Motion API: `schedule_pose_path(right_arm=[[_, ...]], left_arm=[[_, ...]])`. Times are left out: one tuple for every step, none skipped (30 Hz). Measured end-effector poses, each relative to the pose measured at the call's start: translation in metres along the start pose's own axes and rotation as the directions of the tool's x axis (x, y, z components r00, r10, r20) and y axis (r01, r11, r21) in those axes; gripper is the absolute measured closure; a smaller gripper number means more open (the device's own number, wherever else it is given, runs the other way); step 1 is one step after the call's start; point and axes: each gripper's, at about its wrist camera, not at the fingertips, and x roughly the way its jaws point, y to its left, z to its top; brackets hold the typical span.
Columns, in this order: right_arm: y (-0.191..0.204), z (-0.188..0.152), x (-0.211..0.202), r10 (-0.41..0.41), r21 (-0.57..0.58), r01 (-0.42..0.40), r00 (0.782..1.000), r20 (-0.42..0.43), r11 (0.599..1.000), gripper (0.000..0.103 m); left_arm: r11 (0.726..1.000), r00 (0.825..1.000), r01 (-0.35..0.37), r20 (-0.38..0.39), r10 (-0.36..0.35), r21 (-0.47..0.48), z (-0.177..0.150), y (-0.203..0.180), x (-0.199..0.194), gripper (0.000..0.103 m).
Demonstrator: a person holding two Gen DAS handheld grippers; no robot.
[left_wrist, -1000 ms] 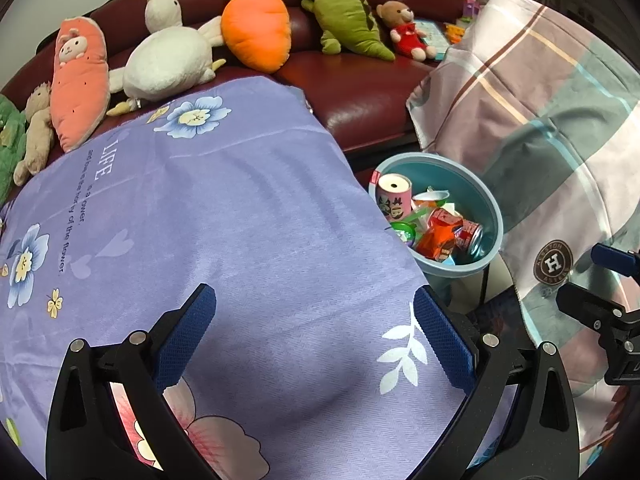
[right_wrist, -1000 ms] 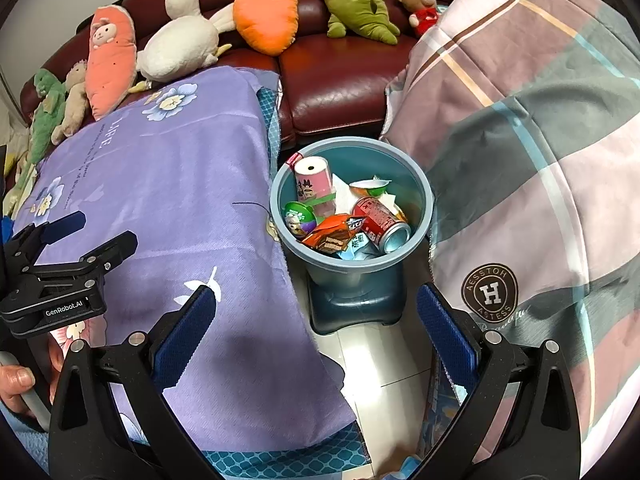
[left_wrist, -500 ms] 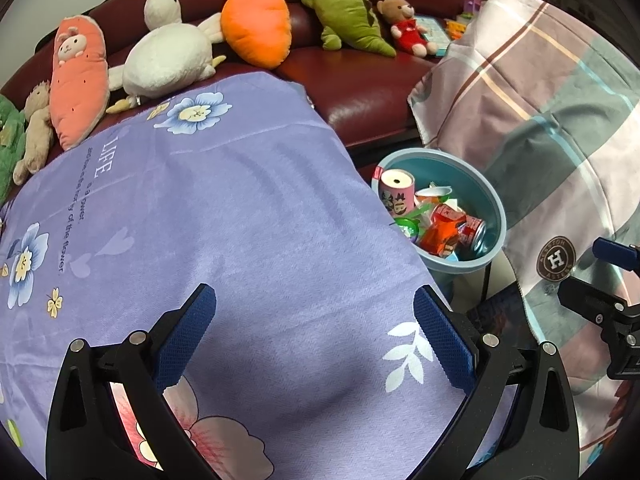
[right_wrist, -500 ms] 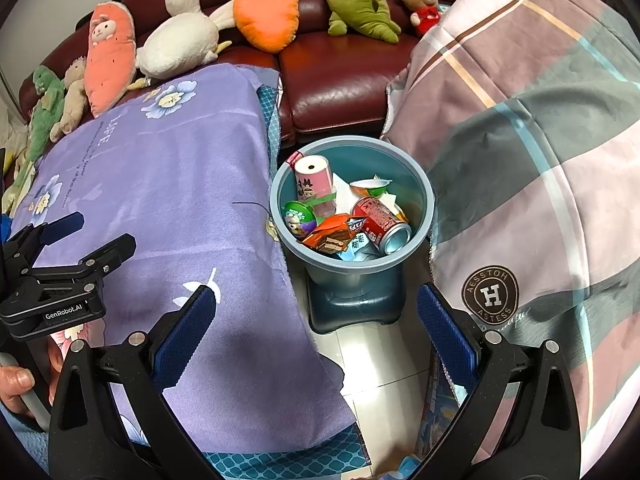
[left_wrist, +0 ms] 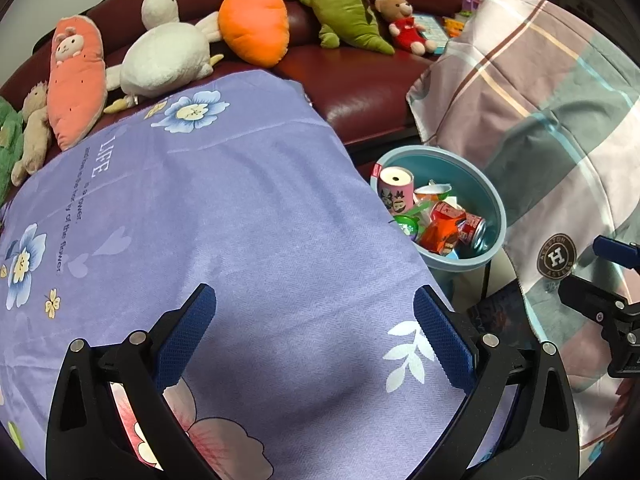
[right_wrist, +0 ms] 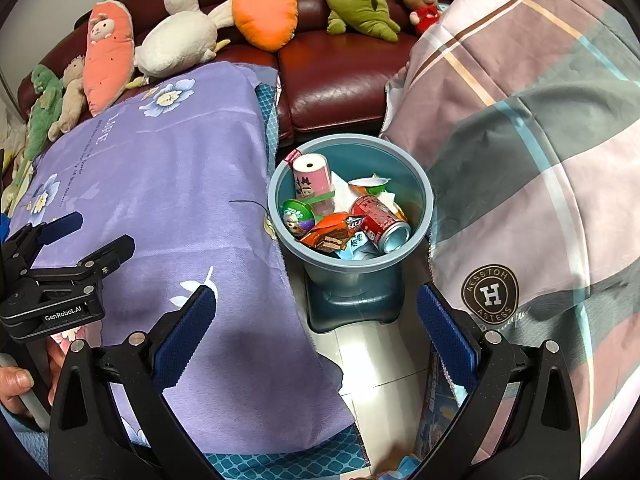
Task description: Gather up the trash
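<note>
The blue bin [right_wrist: 418,236], at about twelve o'clock from the right gripper [right_wrist: 316,340] on the floor between two draped surfaces, already holds a red can [right_wrist: 380,222], an orange wrapper [right_wrist: 332,234], a pink roll [right_wrist: 310,174] and more, so collecting looks nearly or wholly done. Both the right gripper and the left gripper [left_wrist: 314,338] are spread wide and hold nothing. No loose litter shows on the purple floral cloth [left_wrist: 200,220] at nine o'clock or the plaid blanket [right_wrist: 540,140] at three; plush toys [right_wrist: 264,12] line a dark red sofa [right_wrist: 340,88] behind.
</note>
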Motion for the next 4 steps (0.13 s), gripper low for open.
schedule_pose_path(right_arm=[[-0.0001,-0.0001,0.0,-0.001,0.0,0.001,1.0,0.0,1.0,0.007],[-0.0001,0.0,0.0,-0.002,0.0,0.002,1.0,0.0,1.0,0.007],[-0.0011,-0.0005,-0.0001,-0.002,0.001,0.002,1.0,0.001,1.0,0.007],[-0.0012,-0.0004,-0.0004,-0.003,0.003,0.003,1.0,0.002,1.0,0.007]], left_arm=[[1.0,1.0,0.005,-0.002,-0.005,-0.005,-0.0014,0.0013,0.0004,0.004],[1.0,1.0,0.01,-0.005,-0.01,-0.006,-0.0008,0.001,0.0008,0.004],[1.0,1.0,0.012,-0.007,-0.012,-0.005,0.0005,0.0004,0.0013,0.004],[1.0,1.0,0.012,-0.008,-0.012,-0.007,0.0001,0.0009,0.0017,0.004]])
